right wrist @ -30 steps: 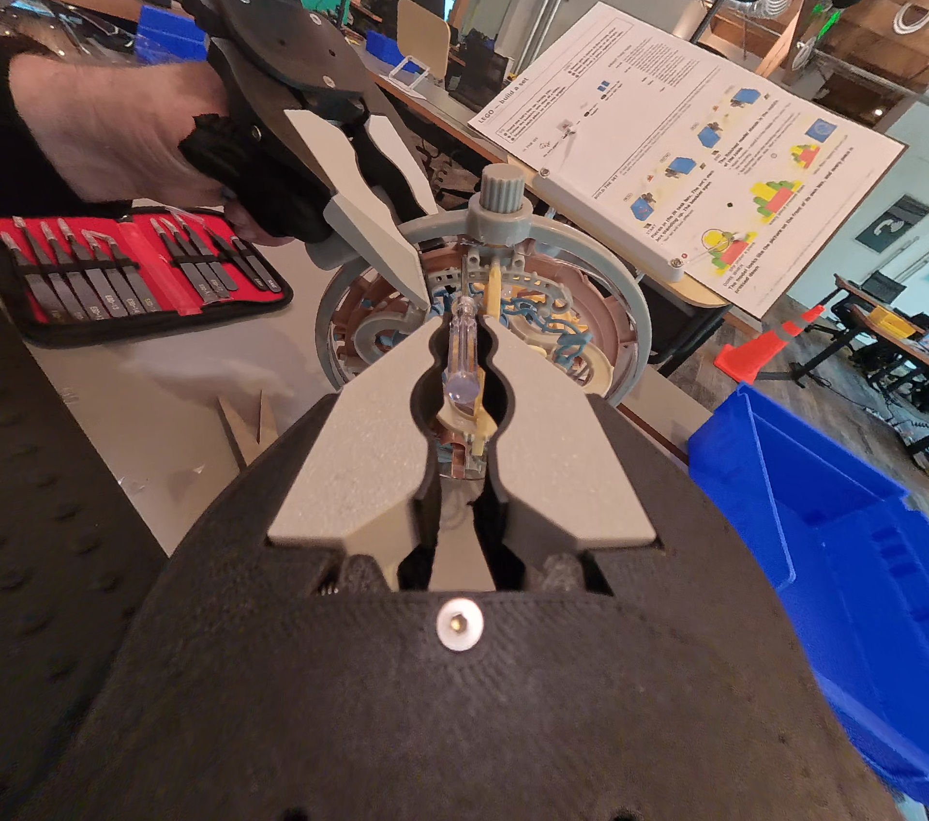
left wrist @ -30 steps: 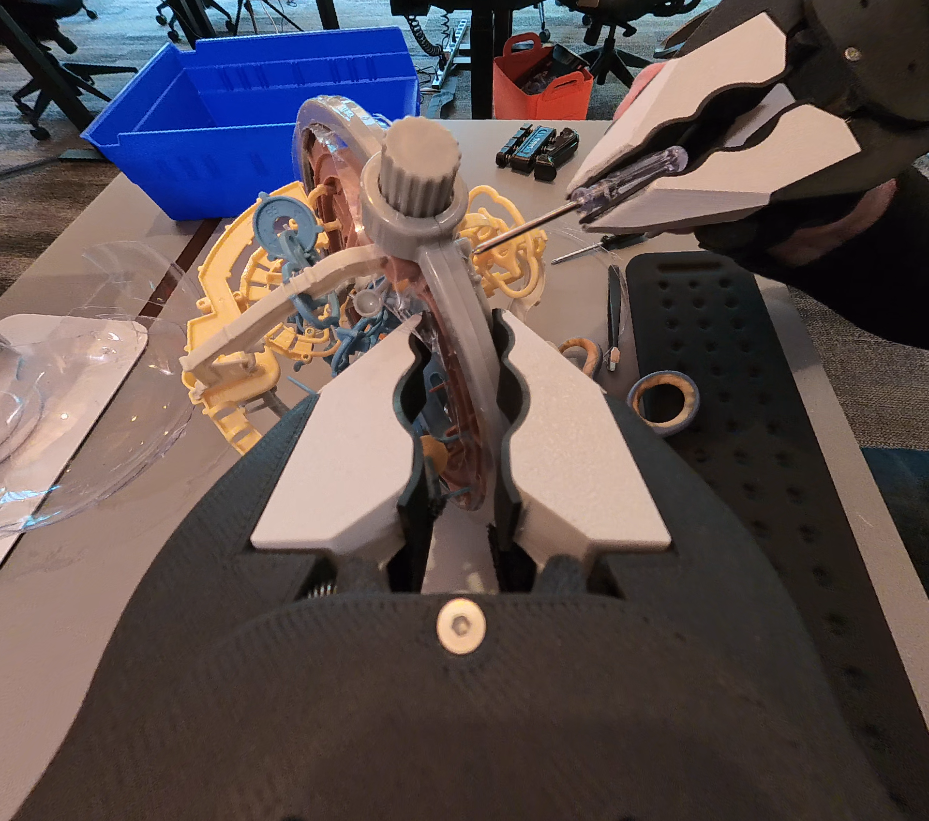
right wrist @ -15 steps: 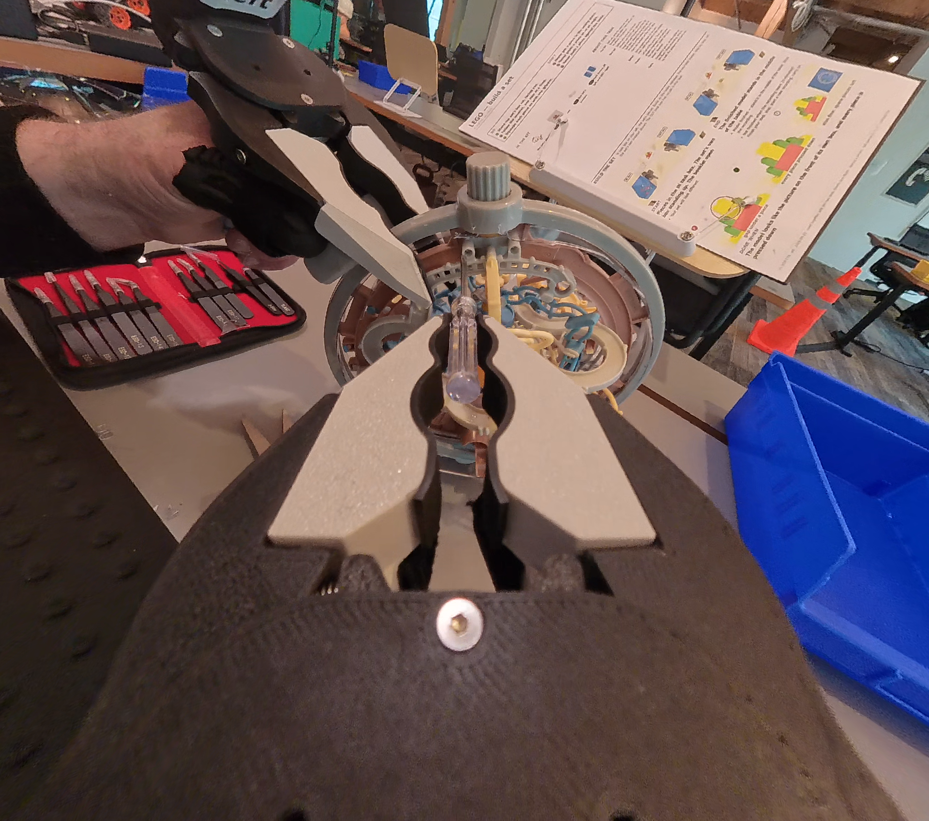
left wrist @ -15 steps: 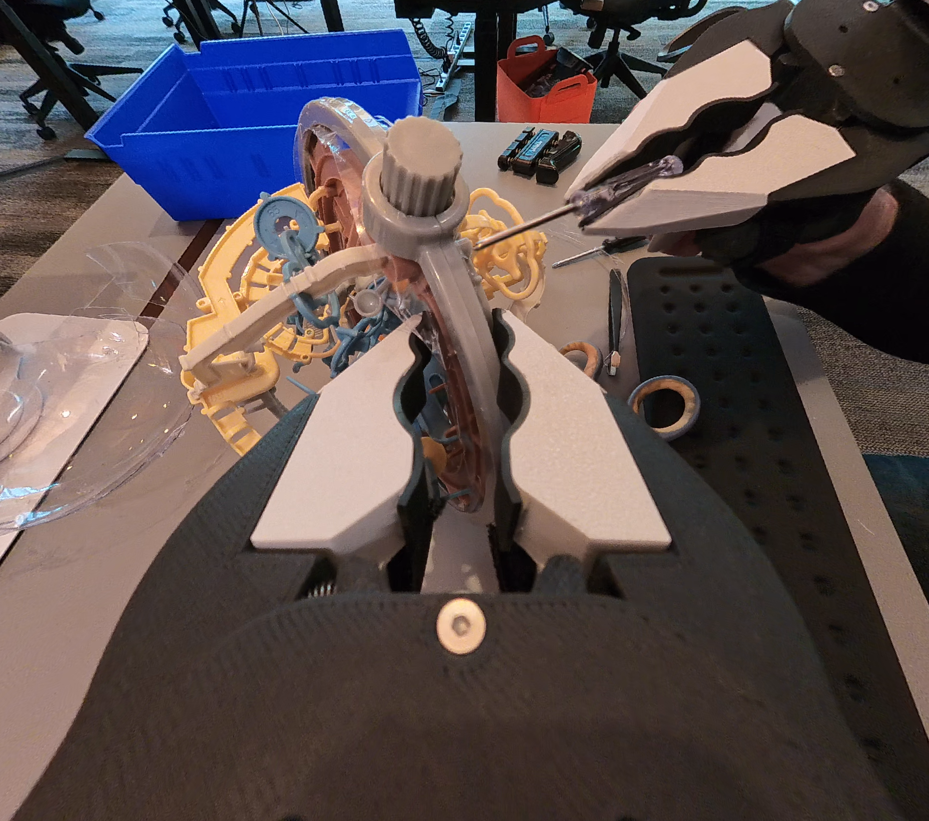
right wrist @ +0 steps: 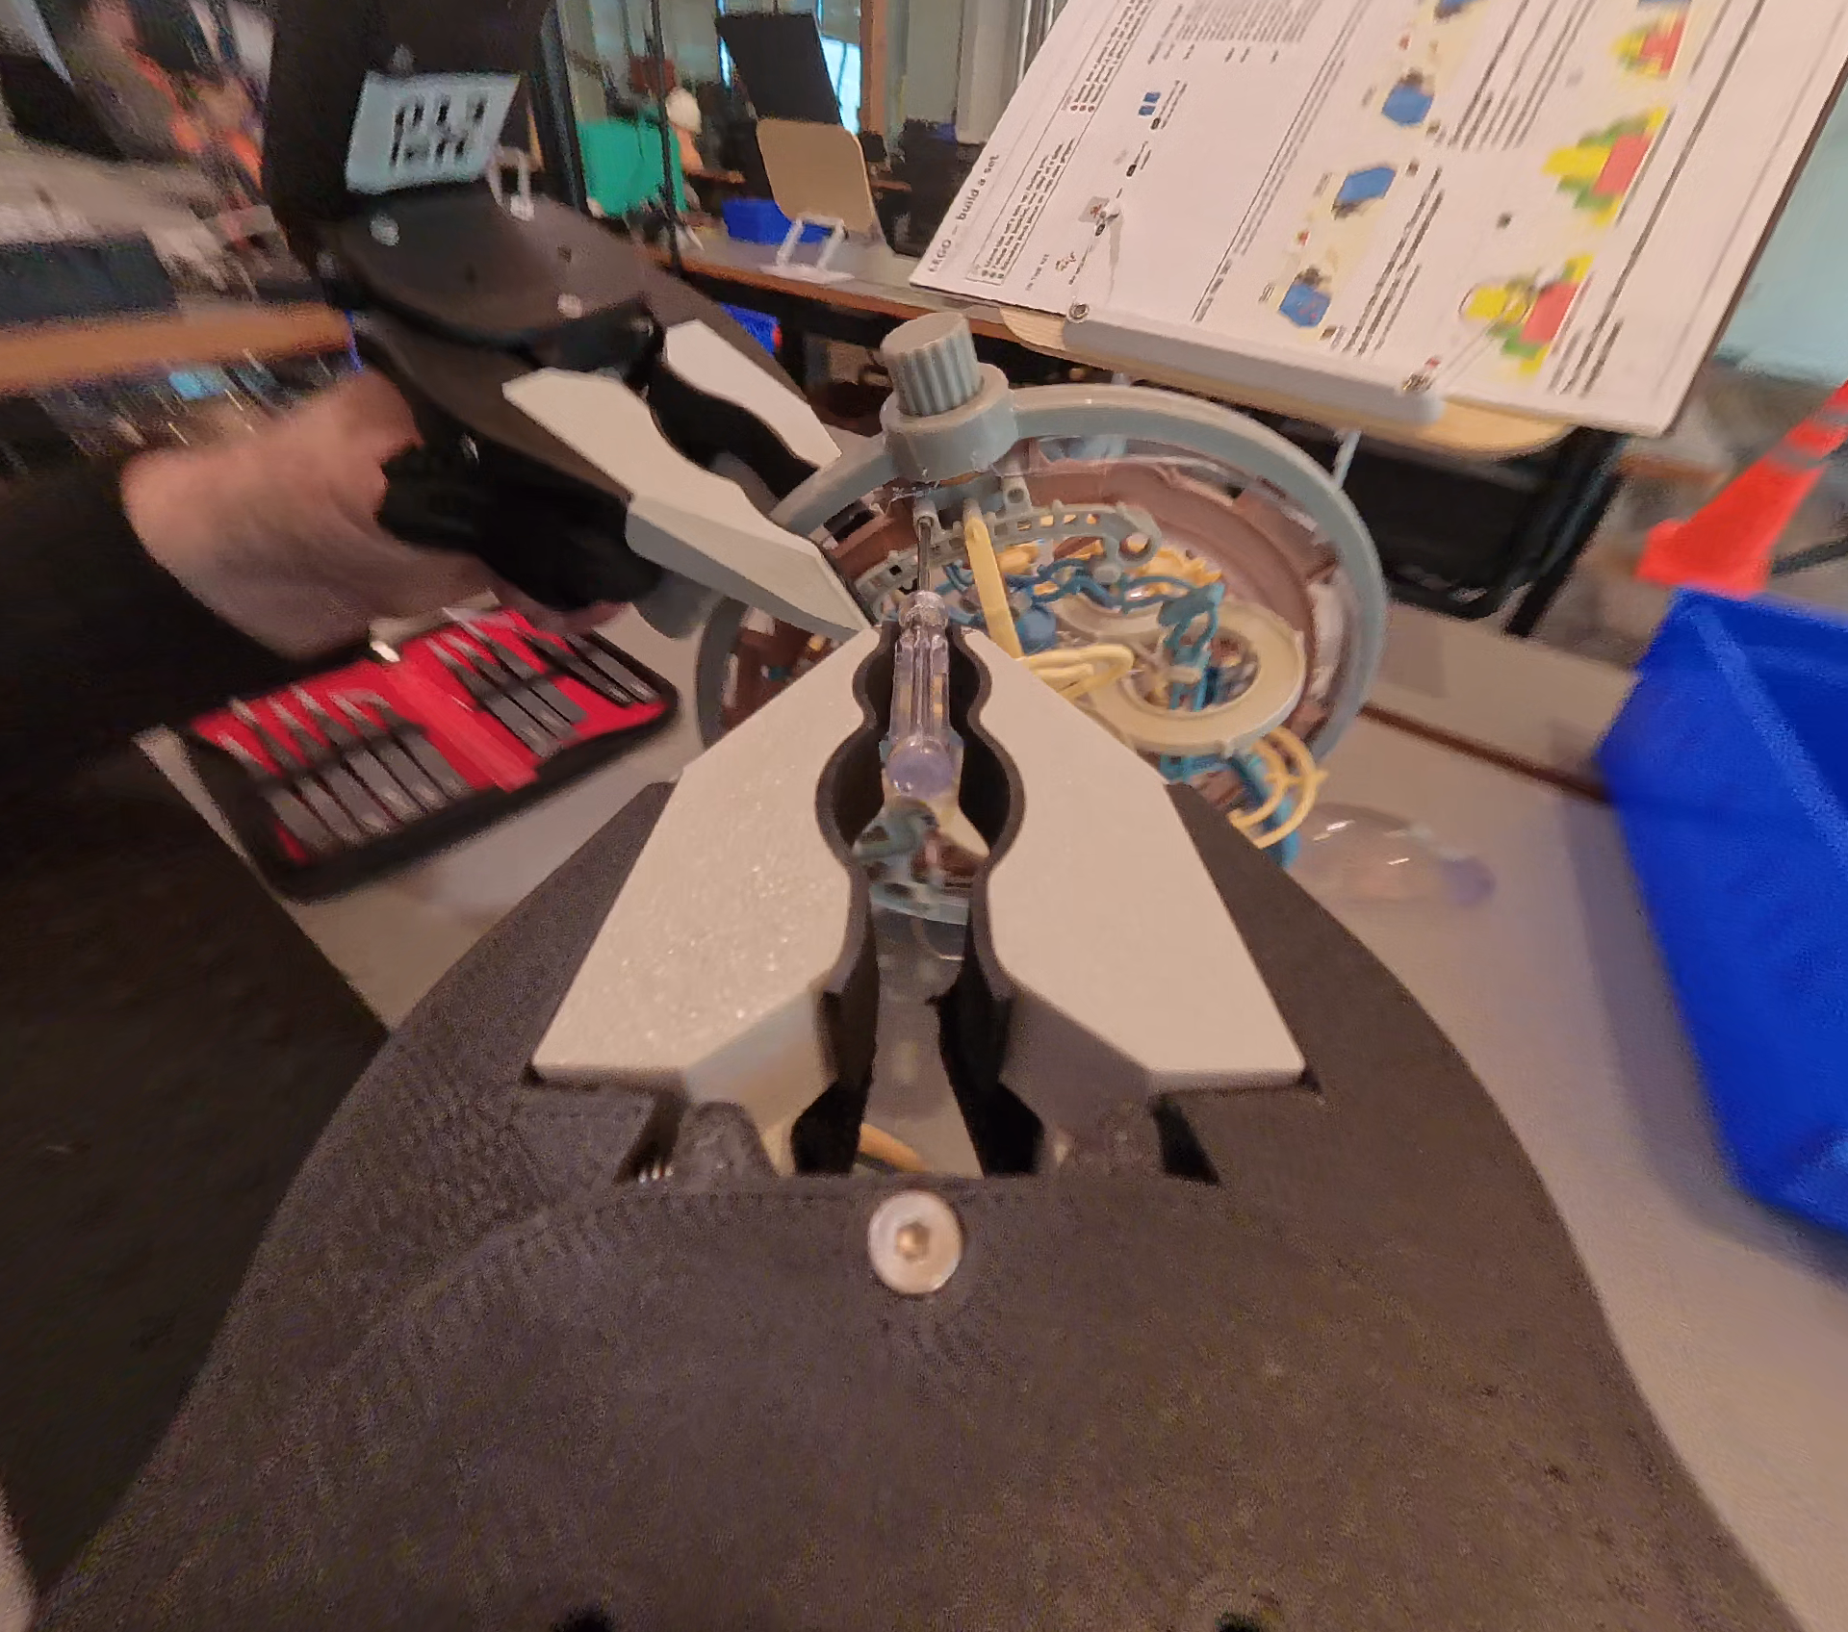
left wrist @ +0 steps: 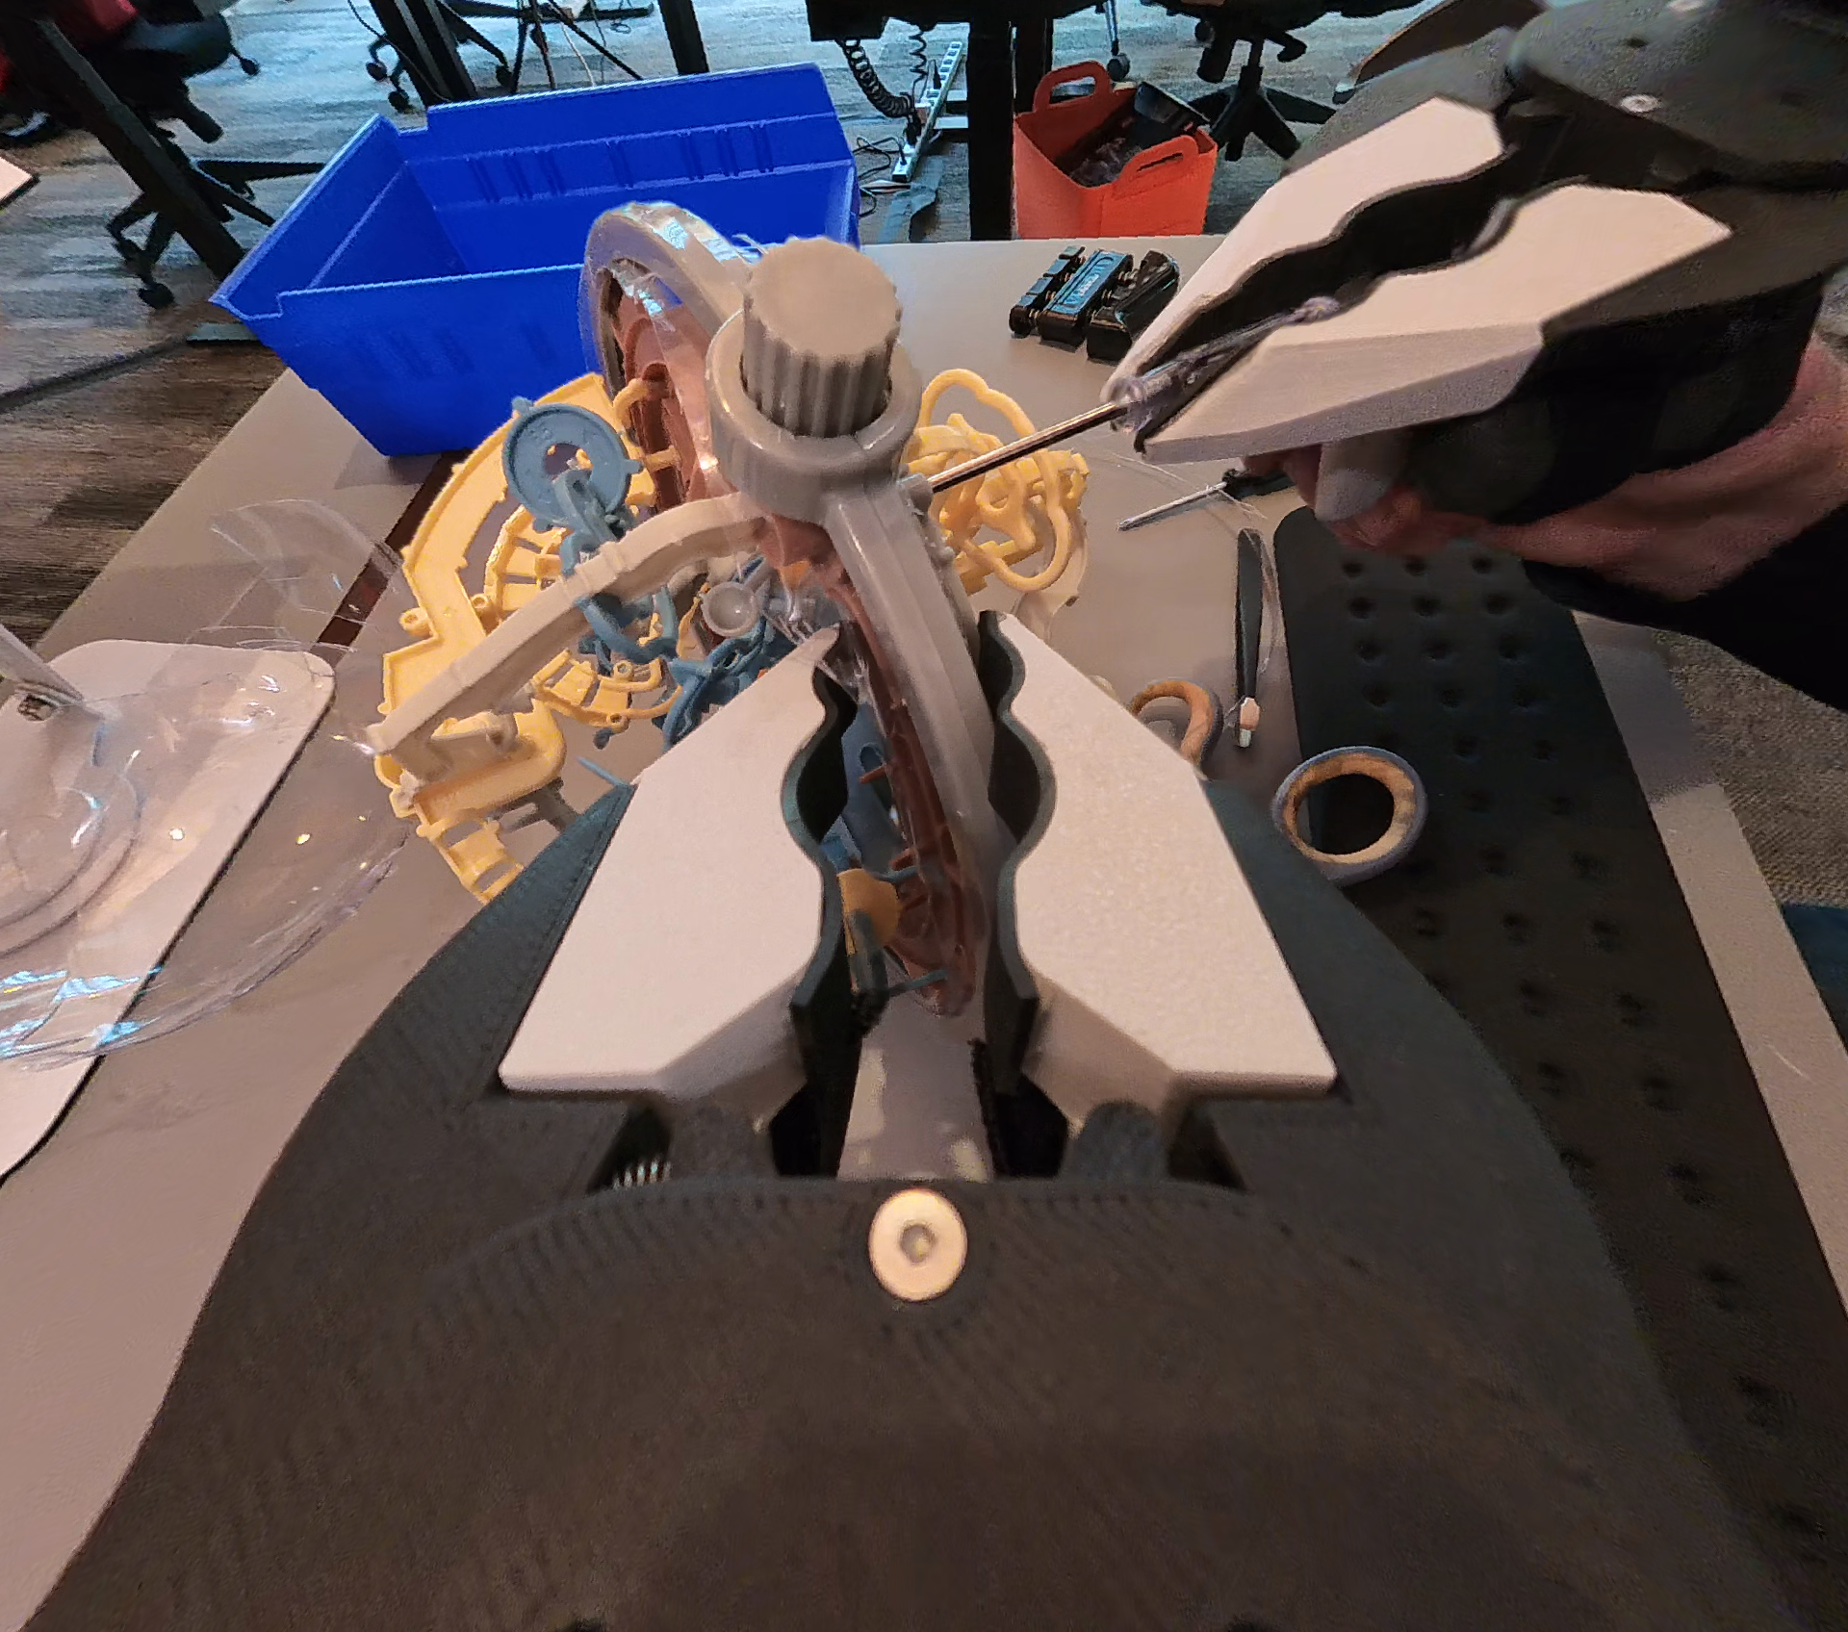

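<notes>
A plastic maze ball stands on the table: a grey ring [left wrist: 900, 574] with a ribbed grey knob [left wrist: 815, 329] around yellow, blue and brown tracks. My left gripper [left wrist: 910, 634] is shut on the grey ring and holds it upright. It also shows in the right wrist view [right wrist: 800, 574]. My right gripper [right wrist: 922, 639] is shut on a clear-handled screwdriver [right wrist: 915, 684]. The screwdriver's shaft [left wrist: 1010, 449] reaches the ring just under the knob [right wrist: 930, 364]. The right gripper also shows in the left wrist view [left wrist: 1135, 414].
A blue bin [left wrist: 560, 264] stands behind the ball. A clear dome half [left wrist: 200, 834] lies at the left. A black perforated mat [left wrist: 1500, 884], tape rolls [left wrist: 1350, 814], tweezers [left wrist: 1245, 634] and a second screwdriver [left wrist: 1180, 499] lie at the right. A red tool case [right wrist: 430, 724] and an instruction board [right wrist: 1400, 164] are nearby. Some 5 centimetres of space lies between my two pairs of fingers.
My right gripper has shifted and tilted slightly with the screwdriver; its tip stays at the ring under the knob. The right view is now blurred by motion. My left gripper has held still.
</notes>
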